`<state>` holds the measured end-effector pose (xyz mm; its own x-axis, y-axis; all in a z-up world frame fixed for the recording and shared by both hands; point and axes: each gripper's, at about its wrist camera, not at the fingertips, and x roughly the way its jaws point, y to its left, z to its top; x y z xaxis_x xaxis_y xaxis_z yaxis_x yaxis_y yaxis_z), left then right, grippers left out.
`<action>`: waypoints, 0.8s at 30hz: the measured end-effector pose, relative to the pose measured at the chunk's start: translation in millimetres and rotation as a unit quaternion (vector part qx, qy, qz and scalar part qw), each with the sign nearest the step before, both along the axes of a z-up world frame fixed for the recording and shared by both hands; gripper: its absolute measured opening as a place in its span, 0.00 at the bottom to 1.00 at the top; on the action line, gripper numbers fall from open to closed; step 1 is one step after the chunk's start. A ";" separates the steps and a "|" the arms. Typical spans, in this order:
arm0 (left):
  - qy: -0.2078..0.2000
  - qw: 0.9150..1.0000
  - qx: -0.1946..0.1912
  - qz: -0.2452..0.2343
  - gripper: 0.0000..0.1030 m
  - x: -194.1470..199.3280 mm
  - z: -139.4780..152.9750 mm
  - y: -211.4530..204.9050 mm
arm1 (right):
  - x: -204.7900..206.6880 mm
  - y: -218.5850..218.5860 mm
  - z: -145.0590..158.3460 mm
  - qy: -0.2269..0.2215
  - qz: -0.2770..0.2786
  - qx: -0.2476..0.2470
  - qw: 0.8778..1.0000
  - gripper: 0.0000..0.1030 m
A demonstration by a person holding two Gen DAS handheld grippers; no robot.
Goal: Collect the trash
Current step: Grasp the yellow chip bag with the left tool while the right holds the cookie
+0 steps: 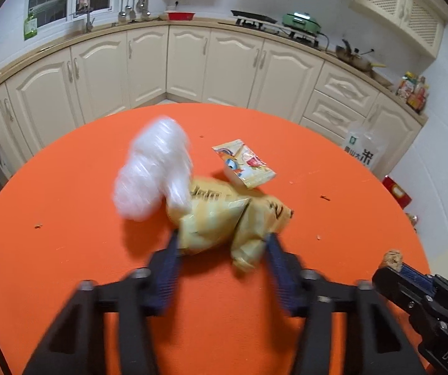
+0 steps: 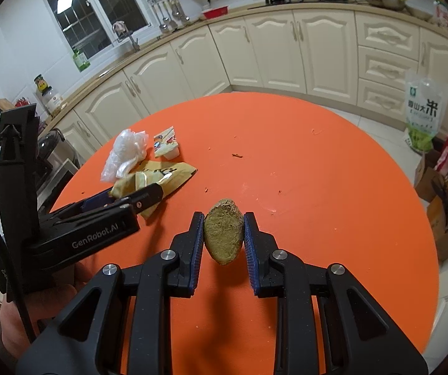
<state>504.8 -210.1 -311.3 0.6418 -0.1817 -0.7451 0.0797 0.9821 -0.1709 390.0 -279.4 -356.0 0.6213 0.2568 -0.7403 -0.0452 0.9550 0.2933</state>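
The crumpled yellow snack bag [image 1: 224, 218] lies on the orange table [image 1: 67, 250] pinched between the left gripper [image 1: 222, 240]'s blue pads, while the right gripper [image 2: 224, 218] clamps a brownish peel scrap [image 2: 224, 231]. The left gripper's side reads "GenRobot.AI". Just beyond the bag lie a clear plastic wad [image 1: 152, 168], touching it, and a small printed packet [image 1: 244, 164]; crumbs dot the table.

Crumpled yellow wrapper [image 1: 220, 218], clear bag [image 1: 152, 172], small packet [image 1: 244, 164] clustered together; brown peel [image 2: 224, 232] apart.
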 end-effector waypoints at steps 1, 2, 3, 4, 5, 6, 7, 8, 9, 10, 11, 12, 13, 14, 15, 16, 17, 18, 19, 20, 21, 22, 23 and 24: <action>0.000 1.000 -0.005 -0.003 0.34 1.0 -1.3 0.9 | -1.0 -0.2 -0.6 0.000 0.000 0.001 1.000 0.22; 0.000 1.000 -0.010 -0.005 0.28 1.1 -1.0 2.5 | -2.2 -0.9 -0.4 -0.001 0.000 0.001 1.000 0.22; 0.001 1.000 -0.014 -0.008 0.21 2.4 -1.4 3.5 | -3.2 -0.9 -0.1 -0.001 0.000 0.002 1.000 0.22; 0.003 1.000 -0.019 -0.012 0.18 3.2 -1.8 5.9 | -4.1 -1.8 0.4 -0.002 -0.001 0.002 1.000 0.22; 0.004 1.000 -0.024 -0.017 0.12 4.8 -2.3 7.6 | -4.8 -4.7 0.9 -0.002 -0.002 0.003 1.000 0.22; 0.004 0.999 -0.026 -0.023 0.06 6.1 -2.5 10.0 | -5.8 -5.8 1.7 -0.003 -0.003 0.003 1.000 0.22; 0.003 0.999 -0.026 -0.025 0.06 6.3 -1.5 12.5 | -7.0 -7.0 2.1 -0.003 -0.004 0.002 1.000 0.22; 0.000 1.000 -0.022 -0.022 0.06 6.3 -0.7 15.5 | -7.6 -8.3 2.8 -0.003 -0.005 0.001 1.000 0.22; 0.000 1.000 -0.012 -0.018 0.07 6.0 -1.1 17.3 | -8.2 -9.6 3.2 -0.003 -0.007 0.001 1.000 0.22; 0.001 1.000 0.001 -0.016 0.08 5.5 -1.5 18.3 | -8.6 -10.7 3.4 -0.003 -0.008 0.001 1.000 0.22; 0.005 1.000 0.005 -0.019 0.10 5.8 -0.8 13.7 | -9.5 -12.3 4.0 -0.003 -0.009 0.000 1.000 0.22; 0.011 1.000 0.004 -0.028 0.18 4.1 -1.9 13.0 | -10.1 -13.1 5.5 -0.004 -0.010 -0.001 1.000 0.22; 0.010 0.999 0.004 -0.033 0.25 3.4 -0.4 11.5 | -10.2 -14.6 6.3 -0.004 -0.011 -0.002 1.000 0.22; 0.008 0.999 0.011 -0.035 0.52 2.1 1.5 9.9 | -10.4 -14.4 7.2 -0.005 -0.011 -0.003 1.000 0.22; 0.004 0.999 0.017 -0.034 0.82 0.6 4.9 7.5 | -9.7 -15.4 7.3 -0.005 -0.012 -0.003 1.000 0.22; -0.008 0.999 0.018 -0.032 0.91 -1.4 9.1 5.1 | -8.7 -16.5 7.5 -0.005 -0.013 -0.002 1.000 0.22; -0.021 0.999 0.020 -0.029 0.94 -2.6 12.6 2.2 | -7.4 -17.4 7.3 -0.005 -0.014 -0.001 1.000 0.23; -0.027 0.999 0.026 -0.027 0.94 -0.5 14.6 -0.4 | -6.5 -17.9 7.0 -0.005 -0.014 -0.001 1.000 0.23; -0.025 0.999 0.030 -0.027 0.95 2.9 13.8 -5.7 | -6.4 -16.9 7.0 -0.005 -0.015 0.000 1.000 0.23; -0.020 0.999 0.034 -0.024 0.95 7.7 11.7 -11.6 | -5.3 -17.5 6.5 -0.004 -0.015 0.000 1.000 0.23; -0.014 0.999 0.038 -0.021 0.95 16.3 7.4 -14.7 | -3.6 -18.1 5.7 -0.004 -0.015 0.001 1.000 0.23; -0.007 0.999 0.042 -0.019 0.95 23.0 2.0 -17.8 | -2.4 -19.0 5.1 -0.003 -0.015 0.001 1.000 0.23; 0.003 0.999 0.050 -0.016 0.95 31.1 -4.1 -23.4 | -0.7 -20.1 4.0 -0.002 -0.015 0.002 1.000 0.22; 0.016 0.998 0.056 -0.013 0.93 40.3 -8.4 -26.8 | -0.8 -20.2 2.8 -0.001 -0.016 0.003 1.000 0.22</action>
